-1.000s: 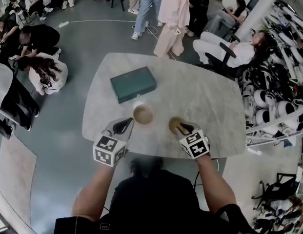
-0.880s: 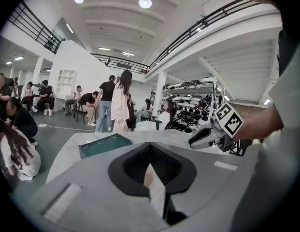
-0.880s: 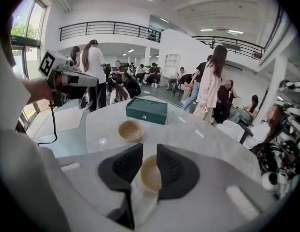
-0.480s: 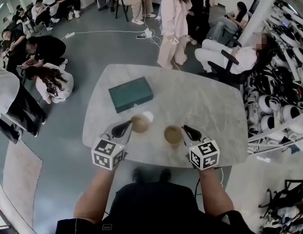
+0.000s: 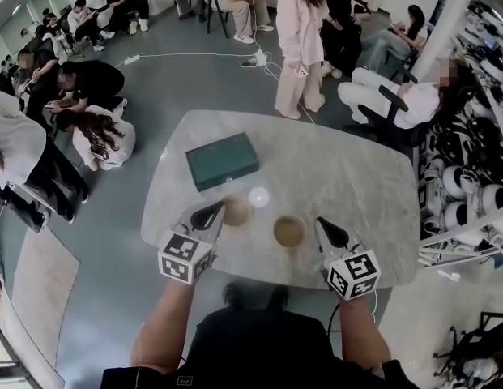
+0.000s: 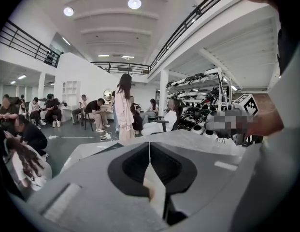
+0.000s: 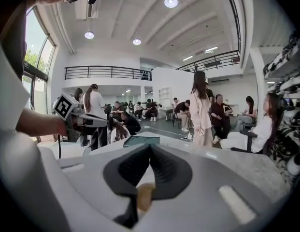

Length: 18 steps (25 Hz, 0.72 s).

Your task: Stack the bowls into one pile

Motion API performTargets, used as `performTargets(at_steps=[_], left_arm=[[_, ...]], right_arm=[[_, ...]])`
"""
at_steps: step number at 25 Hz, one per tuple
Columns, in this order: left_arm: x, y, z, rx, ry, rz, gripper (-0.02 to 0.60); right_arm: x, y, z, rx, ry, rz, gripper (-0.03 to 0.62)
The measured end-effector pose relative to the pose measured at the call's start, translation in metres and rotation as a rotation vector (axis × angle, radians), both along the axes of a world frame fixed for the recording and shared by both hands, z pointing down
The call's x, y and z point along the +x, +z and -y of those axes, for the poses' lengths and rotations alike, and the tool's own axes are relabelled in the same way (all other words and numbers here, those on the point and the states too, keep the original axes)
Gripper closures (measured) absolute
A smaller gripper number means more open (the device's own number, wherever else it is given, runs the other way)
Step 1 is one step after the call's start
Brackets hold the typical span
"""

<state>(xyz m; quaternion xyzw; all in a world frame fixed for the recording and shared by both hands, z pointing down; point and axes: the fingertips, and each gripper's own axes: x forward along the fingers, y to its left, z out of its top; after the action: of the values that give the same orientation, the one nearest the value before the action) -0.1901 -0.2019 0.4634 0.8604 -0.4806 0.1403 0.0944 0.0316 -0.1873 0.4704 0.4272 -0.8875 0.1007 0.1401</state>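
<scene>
**Head view, both brown bowls gripped.** The right gripper (image 5: 321, 223), lower right of centre, has just been closing its jaws. They are now pressed together on the right-hand rim of the right brown bowl (image 5: 288, 232), and the right gripper view shows a tan sliver of that rim caught between them. A second ago these jaws stood spread astride the rim, with the bowl resting on the marble table (image 5: 348, 177). The bowl now looks larger, so it is judged to be lifted clear. The left gripper (image 5: 218, 210), lower left of centre, pinches the rim of the left brown bowl (image 5: 236, 212) as before, jaws together on it. A small white round object (image 5: 259, 196), possibly a third bowl, was half covered by the left bowl. It now shows whole, just above and between the two bowls. The green box (image 5: 222, 160) lies further up the frame, untouched. No pile exists yet, and nesting one gripped bowl in the other is the likely next step.
</scene>
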Motion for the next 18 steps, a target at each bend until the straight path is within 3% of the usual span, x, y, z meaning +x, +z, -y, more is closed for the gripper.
performTargets(at_steps=[5, 8, 18], left_arm=[[0.006, 0.024, 0.001, -0.043, 0.049, 0.078, 0.563], [0.007, 0.048, 0.002, -0.068, 0.081, 0.135, 0.467], [0.006, 0.138, 0.005, -0.22, 0.26, 0.364, 0.43]], right_arm=[[0.004, 0.003, 0.004, -0.023, 0.007, 0.012, 0.589], [0.003, 0.008, 0.005, -0.031, 0.013, 0.011, 0.589], [0.0, 0.025, 0.012, -0.08, 0.037, 0.005, 0.589]])
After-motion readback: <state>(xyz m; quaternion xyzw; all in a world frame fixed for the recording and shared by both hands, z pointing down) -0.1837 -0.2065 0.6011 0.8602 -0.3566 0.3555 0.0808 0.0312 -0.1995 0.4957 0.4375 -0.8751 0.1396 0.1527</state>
